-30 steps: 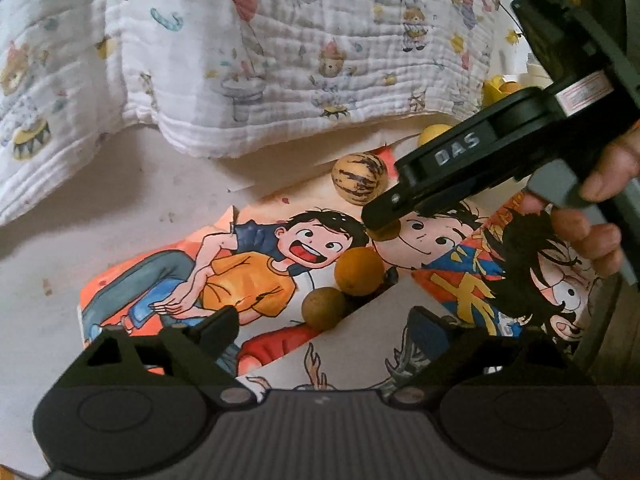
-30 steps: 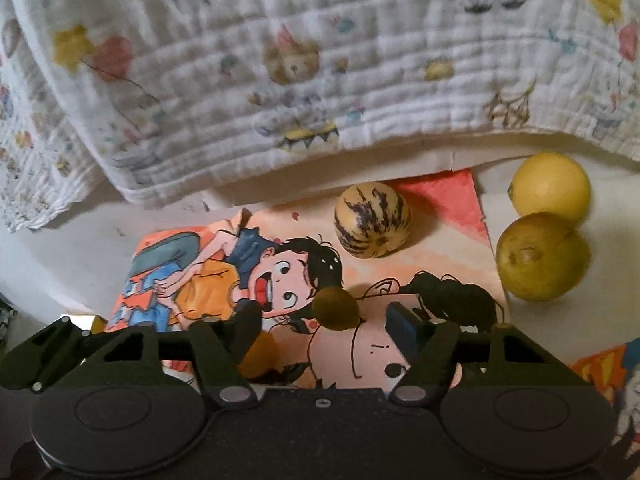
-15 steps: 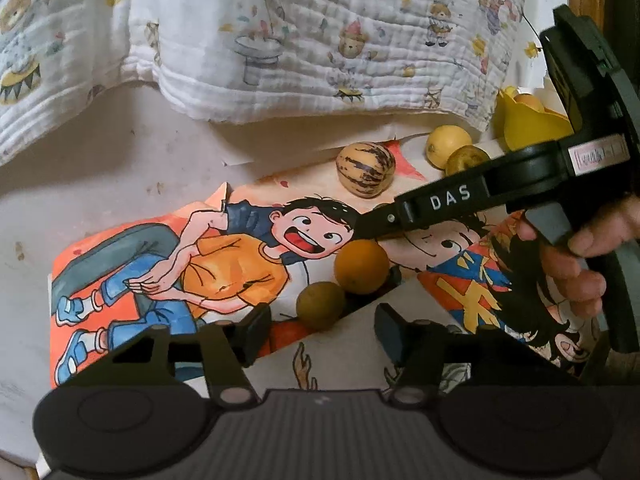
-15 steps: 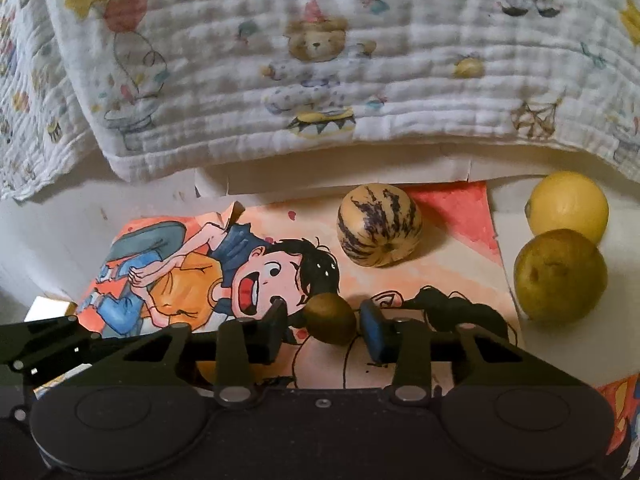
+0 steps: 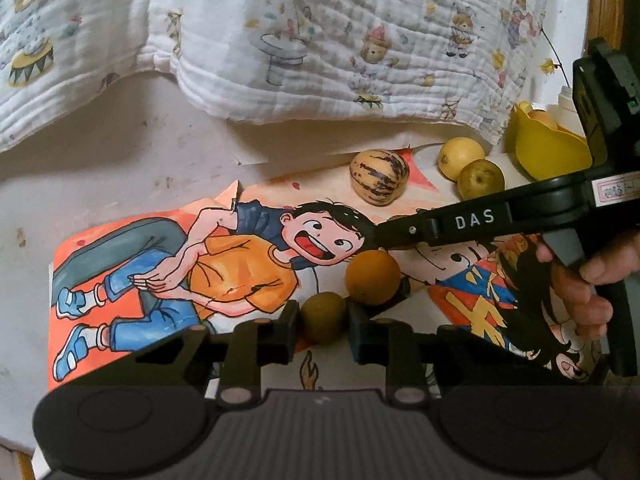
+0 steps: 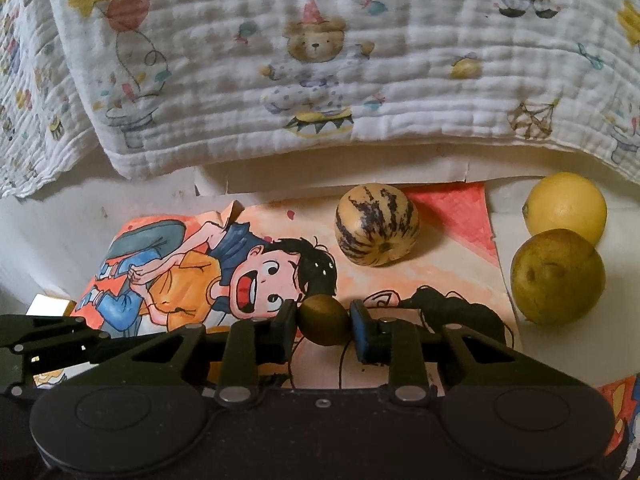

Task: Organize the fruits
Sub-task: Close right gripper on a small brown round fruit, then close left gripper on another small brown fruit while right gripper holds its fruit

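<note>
My left gripper (image 5: pixel 322 322) is shut on a small brown round fruit (image 5: pixel 322 316) on the cartoon poster (image 5: pixel 224 264), with an orange (image 5: pixel 372 277) just beyond it. My right gripper (image 6: pixel 324 320) is shut on another small brown fruit (image 6: pixel 325 319); it also shows in the left wrist view (image 5: pixel 384 232) reaching in from the right. Farther back lie a striped melon-like fruit (image 6: pixel 377 224), a yellow lemon (image 6: pixel 565 207) and a greenish-brown fruit (image 6: pixel 558 276). A yellow bowl (image 5: pixel 546 152) holding fruit stands at the back right.
A white quilted baby blanket (image 5: pixel 280 40) with printed bears hangs over the back of the surface. A second cartoon poster (image 5: pixel 492 304) lies at the right. The pale worn tabletop (image 5: pixel 100 168) shows at the left.
Both grippers closed from open onto their small brown fruits. The left gripper moved forward to its fruit; the right one lowered slightly.
</note>
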Motion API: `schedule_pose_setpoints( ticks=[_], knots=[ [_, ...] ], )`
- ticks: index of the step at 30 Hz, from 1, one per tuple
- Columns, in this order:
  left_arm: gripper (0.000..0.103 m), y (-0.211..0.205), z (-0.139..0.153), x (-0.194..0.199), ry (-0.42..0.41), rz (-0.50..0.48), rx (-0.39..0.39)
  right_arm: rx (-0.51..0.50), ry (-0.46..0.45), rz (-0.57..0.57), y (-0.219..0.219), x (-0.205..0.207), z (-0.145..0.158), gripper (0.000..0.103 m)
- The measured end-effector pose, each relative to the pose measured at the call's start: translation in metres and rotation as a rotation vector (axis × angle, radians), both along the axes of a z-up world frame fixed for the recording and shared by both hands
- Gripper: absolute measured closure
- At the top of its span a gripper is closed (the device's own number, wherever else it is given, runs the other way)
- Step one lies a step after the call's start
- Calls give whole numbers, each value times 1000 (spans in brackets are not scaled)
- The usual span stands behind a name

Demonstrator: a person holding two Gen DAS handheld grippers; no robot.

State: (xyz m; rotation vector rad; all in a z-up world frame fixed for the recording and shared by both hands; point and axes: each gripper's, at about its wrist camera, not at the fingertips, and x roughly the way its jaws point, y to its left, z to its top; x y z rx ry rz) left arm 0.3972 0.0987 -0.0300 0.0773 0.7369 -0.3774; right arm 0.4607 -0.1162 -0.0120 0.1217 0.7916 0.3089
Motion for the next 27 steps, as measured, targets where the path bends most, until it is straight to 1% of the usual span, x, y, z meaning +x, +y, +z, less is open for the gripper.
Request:
schedule_pose_setpoints(
  ticks=[2, 6, 10, 13, 23, 27],
  knots=[
    [76, -1, 1, -1, 4, 4, 2, 1, 0, 2, -1, -3, 2, 73],
    [76, 0, 6, -5, 8, 30, -25, 11, -5, 2, -7, -11, 8, 73],
    [76, 3, 12, -14, 12, 49, -80, 12, -12, 9, -11, -25, 15, 73],
    [76, 1, 20, -24, 4, 57, -85, 20, -17, 13, -15, -37, 21, 73],
    [76, -18, 42, -75, -7, 36, -84, 53, -41, 38, -32, -101, 43, 73],
    [76, -25, 46, -97, 12, 39, -109, 65, -35, 51, -39, -132, 46, 73]
  ],
)
